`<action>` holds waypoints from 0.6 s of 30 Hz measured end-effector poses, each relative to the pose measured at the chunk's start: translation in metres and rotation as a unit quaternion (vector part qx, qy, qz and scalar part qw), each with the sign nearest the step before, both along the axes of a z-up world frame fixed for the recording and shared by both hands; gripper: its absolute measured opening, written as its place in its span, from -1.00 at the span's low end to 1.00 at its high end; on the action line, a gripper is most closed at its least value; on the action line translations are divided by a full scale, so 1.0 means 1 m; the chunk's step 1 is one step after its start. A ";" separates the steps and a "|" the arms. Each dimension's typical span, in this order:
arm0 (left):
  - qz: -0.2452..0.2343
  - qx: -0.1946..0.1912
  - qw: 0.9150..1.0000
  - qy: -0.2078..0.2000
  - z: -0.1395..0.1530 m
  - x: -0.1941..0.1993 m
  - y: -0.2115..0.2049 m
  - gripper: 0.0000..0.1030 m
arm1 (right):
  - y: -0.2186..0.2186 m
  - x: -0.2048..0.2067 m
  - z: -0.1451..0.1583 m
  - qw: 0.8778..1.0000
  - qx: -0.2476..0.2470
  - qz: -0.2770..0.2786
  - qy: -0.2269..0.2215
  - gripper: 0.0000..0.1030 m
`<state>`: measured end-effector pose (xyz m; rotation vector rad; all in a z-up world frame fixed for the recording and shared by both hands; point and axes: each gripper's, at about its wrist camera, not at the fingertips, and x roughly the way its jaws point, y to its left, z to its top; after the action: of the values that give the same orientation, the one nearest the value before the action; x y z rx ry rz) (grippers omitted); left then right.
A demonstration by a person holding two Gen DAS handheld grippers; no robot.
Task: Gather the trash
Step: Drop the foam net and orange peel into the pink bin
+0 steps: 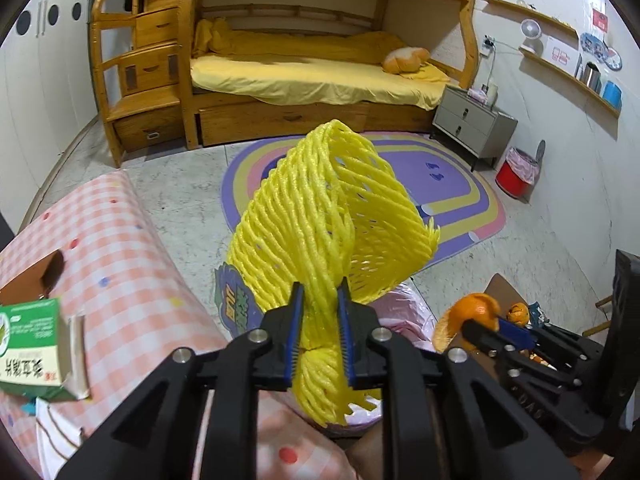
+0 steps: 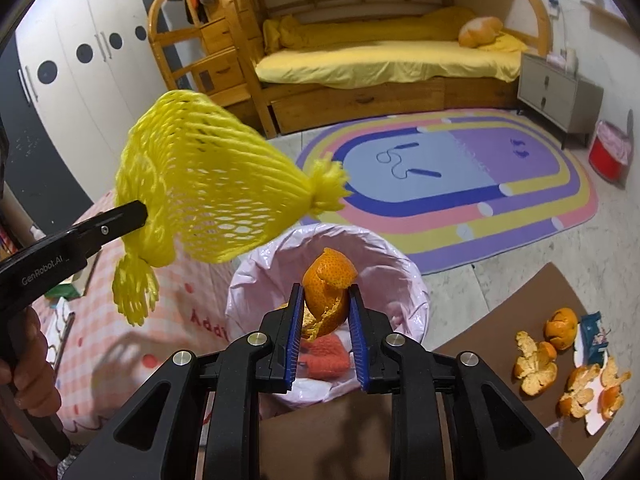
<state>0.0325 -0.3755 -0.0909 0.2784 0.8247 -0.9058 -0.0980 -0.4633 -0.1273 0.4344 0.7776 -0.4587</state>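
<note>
1. Over a bedroom floor, the left gripper holds a yellow foam fruit net between its blue pads; the jaws stand narrowly apart with the bunched net filling the gap, though how firmly they pinch it is hard to judge.
2. The right gripper carries a piece of orange peel between its pads, directly above the pink-lined trash bin; an orange-red scrap already lies inside.
3. Risk one: seen from the right wrist, the net hangs to the left of the bin, partly over the pink checked cloth. Let go here, the light, springy net probably lands on the cloth or bounces off the rim.
4. Risk two: the net is wide and stiff. Even over the bin it may perch across the opening instead of sinking.
5. Risk three: the two grippers work close together. Bringing the net across could knock the peel loose early or snag it.
6. Risk four: the curled peel is held only by its edges and may slip sideways, missing the liner.
7. More peels wait on the brown board at right, well clear of the bin.
</note>
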 end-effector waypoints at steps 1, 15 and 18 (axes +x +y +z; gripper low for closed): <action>-0.001 0.003 1.000 0.001 -0.002 0.001 -0.001 -0.10 | -0.003 0.002 -0.004 1.000 0.005 -0.002 0.004 -0.20; 0.079 0.003 0.997 -0.017 0.017 0.013 0.073 0.17 | 0.018 -0.012 0.023 1.000 0.009 -0.004 -0.024 -0.10; 0.097 0.001 0.995 -0.033 0.031 0.008 0.098 0.18 | 0.036 -0.010 0.043 0.999 -0.001 0.012 -0.041 -0.10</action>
<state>0.0409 -0.2778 -0.0603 0.2249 0.7774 -0.7095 -0.1077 -0.4271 -0.0839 0.4382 0.7024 -0.4160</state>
